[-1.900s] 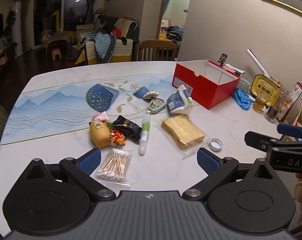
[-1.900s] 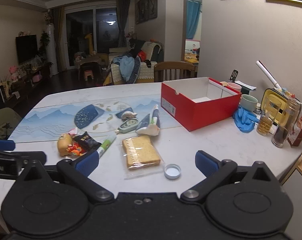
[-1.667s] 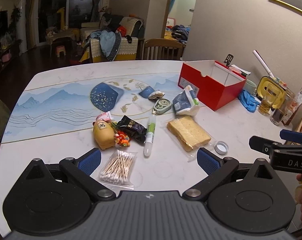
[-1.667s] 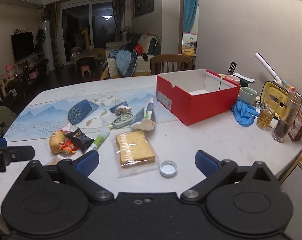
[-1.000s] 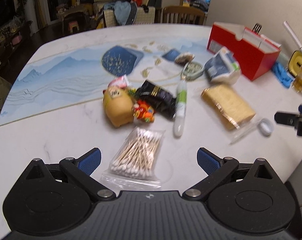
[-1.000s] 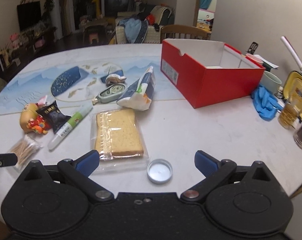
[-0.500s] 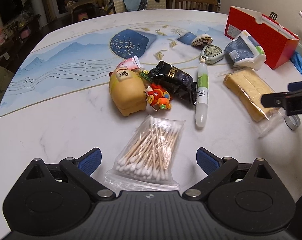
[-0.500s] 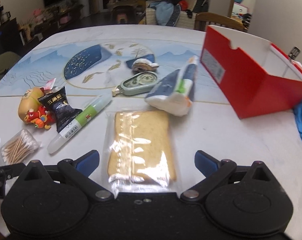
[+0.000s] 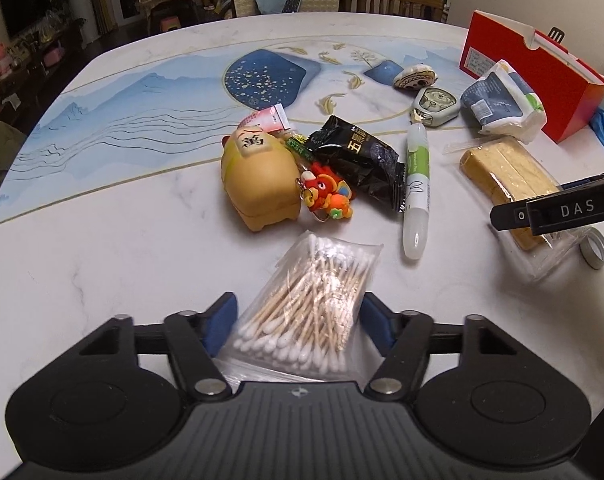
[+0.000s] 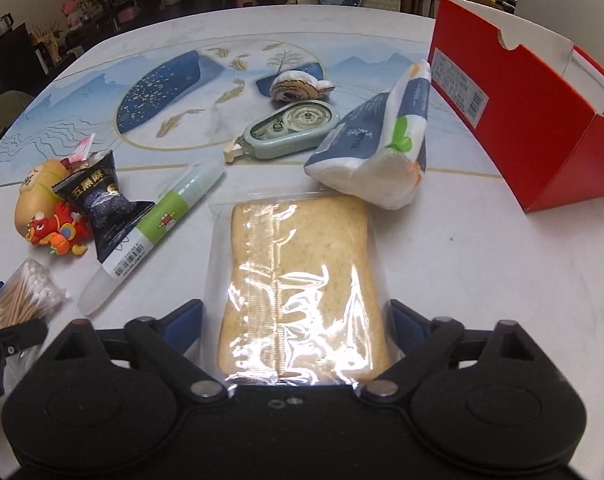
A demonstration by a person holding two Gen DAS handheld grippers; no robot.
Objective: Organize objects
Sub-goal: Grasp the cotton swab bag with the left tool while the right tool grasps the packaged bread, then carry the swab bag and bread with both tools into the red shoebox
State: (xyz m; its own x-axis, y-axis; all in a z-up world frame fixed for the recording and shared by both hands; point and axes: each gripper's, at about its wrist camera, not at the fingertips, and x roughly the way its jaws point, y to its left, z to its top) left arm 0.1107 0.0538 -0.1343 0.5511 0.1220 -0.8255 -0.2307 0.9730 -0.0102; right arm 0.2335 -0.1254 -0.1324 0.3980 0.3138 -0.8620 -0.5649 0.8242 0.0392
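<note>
Red box: the open red cardboard box (image 10: 514, 92) stands well beyond the right jaws, up and to their right; judged the likely place for the loose things, so each lift needs a clear path to it.
Bread packet: the flat slice of bread in clear plastic wrap (image 10: 302, 280) lies on the white marble table (image 10: 482, 260) with its near end between the right jaws.
Right gripper: the right gripper (image 10: 295, 320) has just been closing; its blue pads stand either side of the packet, seemingly not yet pressing it. Close on the firm bread, not on the loose film, and gently enough not to crush it.
Swab bag: the clear plastic bag of wooden cotton swabs (image 9: 306, 300) lies with its near half between the left jaws.
Left gripper: the left gripper (image 9: 297, 320) has also just been closing and flanks the bag; the right pad looks to be at the film edge, the left pad a shade clear. Squeeze across the bundle so the slippery film does not slide out.
Neighbours: the white and green glue stick (image 9: 416, 192) lies beyond and right of the left jaws; lift straight up to clear it.
</note>
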